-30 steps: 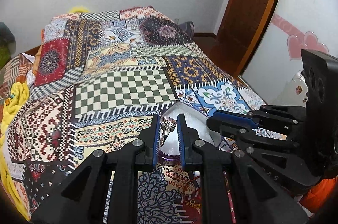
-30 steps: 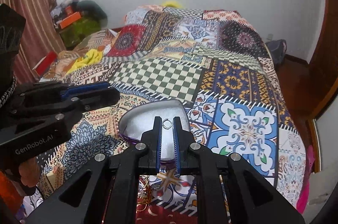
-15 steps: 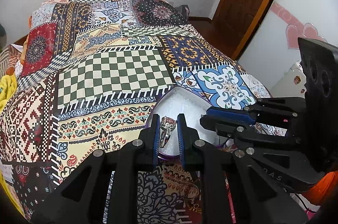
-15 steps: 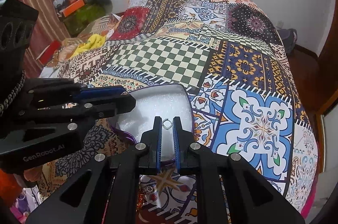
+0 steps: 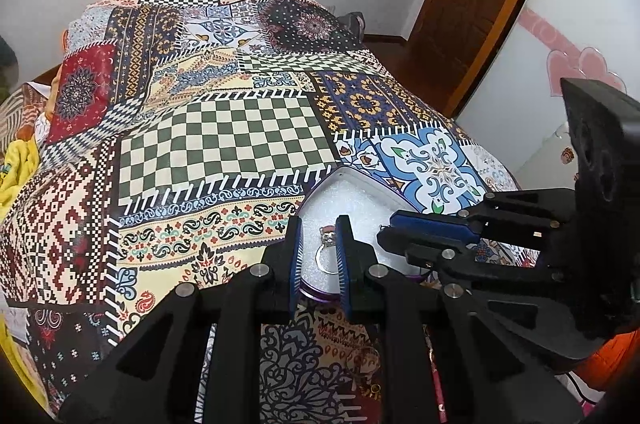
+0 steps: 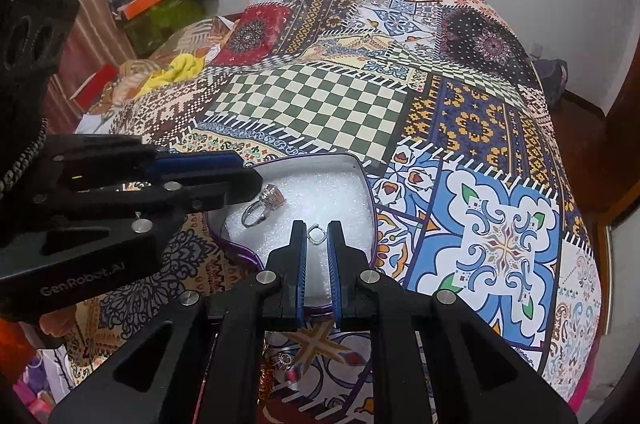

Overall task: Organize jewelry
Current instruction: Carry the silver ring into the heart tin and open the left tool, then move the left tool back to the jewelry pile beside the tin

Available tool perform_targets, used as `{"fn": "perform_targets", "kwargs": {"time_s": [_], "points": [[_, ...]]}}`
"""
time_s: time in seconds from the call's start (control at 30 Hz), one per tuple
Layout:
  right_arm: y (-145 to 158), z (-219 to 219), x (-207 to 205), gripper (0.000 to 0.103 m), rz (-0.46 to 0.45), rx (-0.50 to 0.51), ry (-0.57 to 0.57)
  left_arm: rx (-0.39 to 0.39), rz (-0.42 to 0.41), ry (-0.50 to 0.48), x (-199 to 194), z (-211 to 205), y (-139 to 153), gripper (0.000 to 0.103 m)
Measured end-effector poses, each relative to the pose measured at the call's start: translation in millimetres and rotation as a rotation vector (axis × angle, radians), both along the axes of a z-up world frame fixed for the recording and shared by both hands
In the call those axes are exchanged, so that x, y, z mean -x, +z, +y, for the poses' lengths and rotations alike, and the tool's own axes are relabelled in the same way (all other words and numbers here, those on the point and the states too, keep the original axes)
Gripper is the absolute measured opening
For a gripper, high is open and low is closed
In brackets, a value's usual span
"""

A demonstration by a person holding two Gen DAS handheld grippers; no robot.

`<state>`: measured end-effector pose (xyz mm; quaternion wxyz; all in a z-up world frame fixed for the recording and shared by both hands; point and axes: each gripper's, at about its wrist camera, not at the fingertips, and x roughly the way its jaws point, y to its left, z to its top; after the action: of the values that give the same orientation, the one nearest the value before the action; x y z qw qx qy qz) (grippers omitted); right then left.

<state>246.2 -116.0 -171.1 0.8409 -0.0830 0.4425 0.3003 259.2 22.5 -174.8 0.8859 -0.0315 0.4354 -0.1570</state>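
A heart-shaped purple-rimmed box (image 6: 362, 179) with white foam lining lies on the patchwork bedspread; it also shows in the left wrist view (image 5: 352, 183). A silver ring with a stone (image 6: 262, 205) lies on the foam, and in the left wrist view (image 5: 326, 250) it sits between the parted fingers. My left gripper (image 5: 318, 236) is open just over it. My right gripper (image 6: 317, 230) is shut on a small silver ring (image 6: 316, 234) above the foam. The right gripper (image 5: 384, 230) reaches in from the right in the left wrist view.
The patterned bedspread (image 5: 224, 143) covers the bed. More small jewelry (image 6: 280, 360) lies on the cloth below the right gripper. A wooden door (image 5: 472, 3) stands at the right, clutter and yellow cloth (image 6: 180, 67) at the left.
My left gripper has opened and the stone ring has dropped out onto the foam in the box. Both grippers have moved lower over the box; the right one still holds its ring.
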Motion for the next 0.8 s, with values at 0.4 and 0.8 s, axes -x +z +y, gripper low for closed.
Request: {"fn": "perform_targets", "kwargs": {"time_s": [0.4,0.8], "points": [[8.6,2.8,10.0,0.013,-0.011,0.027,0.005,-0.028,-0.047,0.030,20.9,7.2,22.1,0.015],[36.0,-6.7,30.0,0.015,-0.067,0.018,-0.034,-0.046,-0.088,0.052,51.8,8.2,45.2,0.022]]}}
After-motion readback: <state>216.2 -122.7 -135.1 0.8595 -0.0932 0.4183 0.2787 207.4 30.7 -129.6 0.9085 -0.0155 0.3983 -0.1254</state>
